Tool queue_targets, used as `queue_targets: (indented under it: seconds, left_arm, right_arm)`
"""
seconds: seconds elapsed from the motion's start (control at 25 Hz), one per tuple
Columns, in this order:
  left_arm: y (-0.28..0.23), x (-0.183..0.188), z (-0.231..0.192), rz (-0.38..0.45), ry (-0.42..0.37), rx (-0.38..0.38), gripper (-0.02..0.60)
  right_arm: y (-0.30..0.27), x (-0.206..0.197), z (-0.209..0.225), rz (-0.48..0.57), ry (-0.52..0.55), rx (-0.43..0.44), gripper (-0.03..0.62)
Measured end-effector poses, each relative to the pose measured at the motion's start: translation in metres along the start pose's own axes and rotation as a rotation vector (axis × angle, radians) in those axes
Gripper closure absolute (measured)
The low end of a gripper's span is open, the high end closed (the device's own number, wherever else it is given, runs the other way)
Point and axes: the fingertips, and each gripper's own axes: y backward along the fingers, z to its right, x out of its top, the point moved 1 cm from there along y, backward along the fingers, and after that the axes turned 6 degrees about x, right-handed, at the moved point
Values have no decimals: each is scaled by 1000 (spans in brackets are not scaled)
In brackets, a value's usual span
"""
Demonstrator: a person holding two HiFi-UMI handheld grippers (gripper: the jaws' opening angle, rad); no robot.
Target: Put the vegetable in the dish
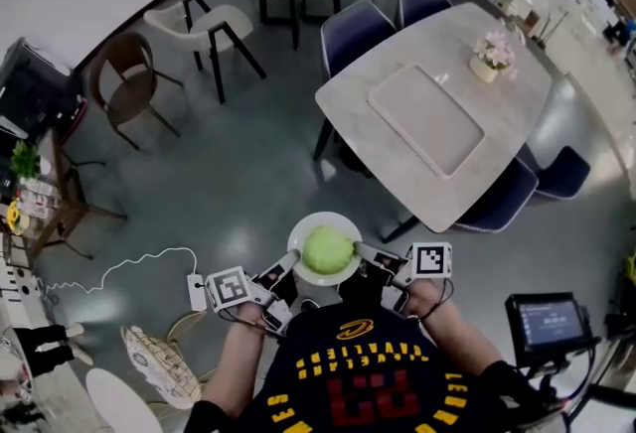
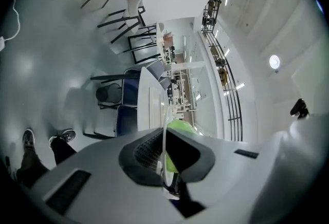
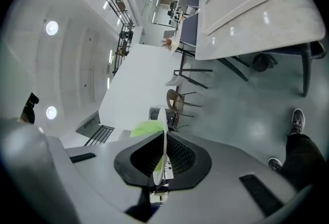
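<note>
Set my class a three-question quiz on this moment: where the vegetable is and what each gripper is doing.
1. True or false: the green vegetable already lies in the white dish.
2. What does the left gripper clamp? A) the dish's rim B) a chair leg C) nothing
3. Fill in: the right gripper is shut on the ____.
Key: 1 true; 2 A; 3 dish.
</note>
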Motion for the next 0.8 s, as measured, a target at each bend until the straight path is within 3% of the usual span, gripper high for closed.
queue_targets:
  seconds: [0.16,0.44,0.6,0.8]
  left_arm:
    - [-44,19,23,28,-18,-4,566]
    - [-122,26,41,8,-12,-24,566]
    - [-144,26,47,-39,-22,-37,566]
    - [-176,38,48,-122,-34,1,566]
  right_arm:
    - [7,51,3,-12,-11,-5,574]
    - [30,132,15,-1,79,27,574]
    - [46,140,30,51,25,-23,574]
    - [54,167,27,120,36,14,574]
